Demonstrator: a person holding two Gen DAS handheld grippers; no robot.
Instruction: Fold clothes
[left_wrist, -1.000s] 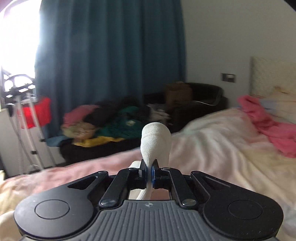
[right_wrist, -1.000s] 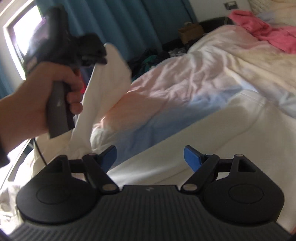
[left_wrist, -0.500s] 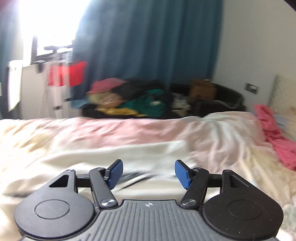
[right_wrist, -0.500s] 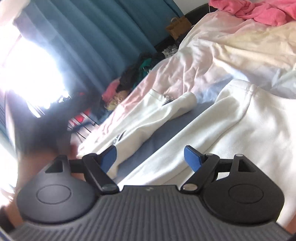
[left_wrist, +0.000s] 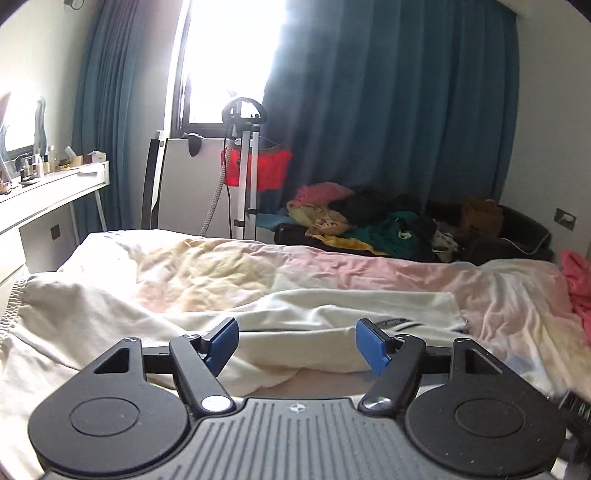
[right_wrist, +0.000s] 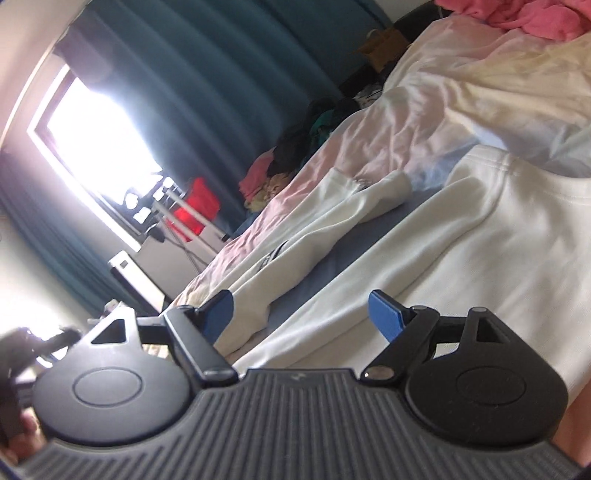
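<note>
Left wrist view: left gripper (left_wrist: 296, 341) with jaws just widened, nothing between them.
Right gripper (right_wrist: 301, 314): jaws wide apart, empty.
White garment (right_wrist: 461, 236): spread flat on the bed (left_wrist: 221, 266), sleeve (right_wrist: 321, 221) lying alongside.

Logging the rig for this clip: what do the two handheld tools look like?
Both match: the left tool and right tool each have a ribbed grey body, two black round-lobed linkage plates with silver pivot screws, and black fingers tipped with blue pads. No cable or sleeve shows.
</note>
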